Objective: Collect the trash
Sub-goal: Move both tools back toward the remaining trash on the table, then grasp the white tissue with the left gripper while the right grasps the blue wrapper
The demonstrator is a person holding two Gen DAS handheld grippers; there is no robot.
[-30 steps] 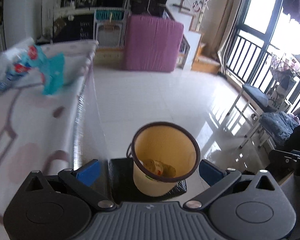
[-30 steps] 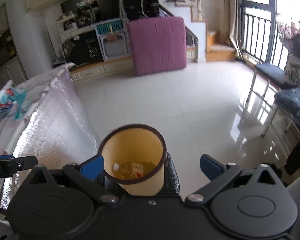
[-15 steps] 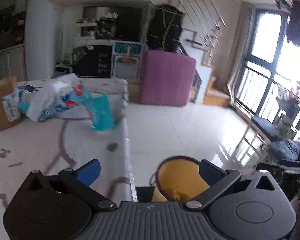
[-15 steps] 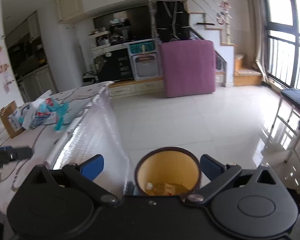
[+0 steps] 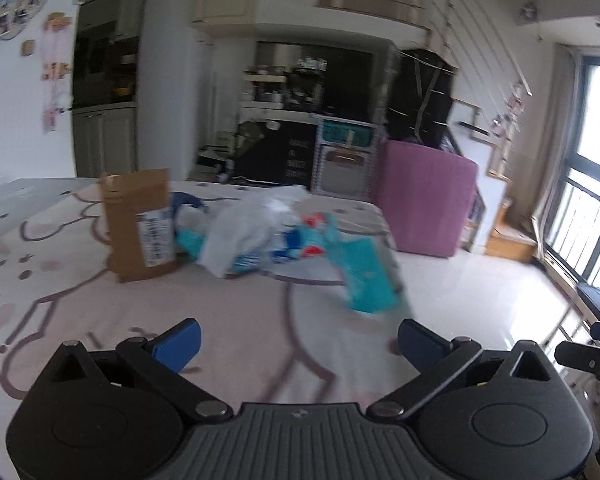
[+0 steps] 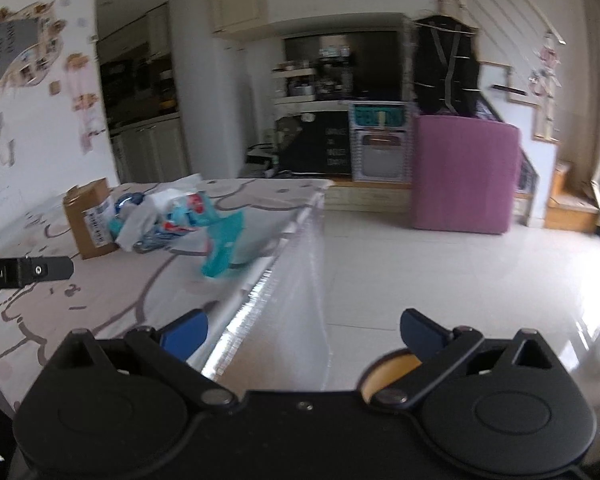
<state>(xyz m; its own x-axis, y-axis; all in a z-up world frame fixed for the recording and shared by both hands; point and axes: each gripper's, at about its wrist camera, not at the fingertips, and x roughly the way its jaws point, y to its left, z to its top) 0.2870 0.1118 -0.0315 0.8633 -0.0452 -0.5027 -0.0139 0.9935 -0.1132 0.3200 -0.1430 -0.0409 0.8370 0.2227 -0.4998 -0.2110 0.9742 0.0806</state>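
both tongs, left tongs point(image 5: 298, 338) and right tongs point(image 6: 304, 330), are spread wide and carry nothing. the plastic wrappers point(image 5: 268, 236) lie further on the surface point(image 5: 100, 320), beside a cardboard box point(image 5: 138, 224). i think the teal wrapper point(image 5: 364, 276) near the edge may slide off if it is nudged.

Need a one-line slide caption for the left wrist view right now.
Open left gripper above patterned table, facing cardboard box, plastic bags and teal wrapper.

Teal wrapper point(image 5: 366, 280), brown box point(image 5: 138, 224)
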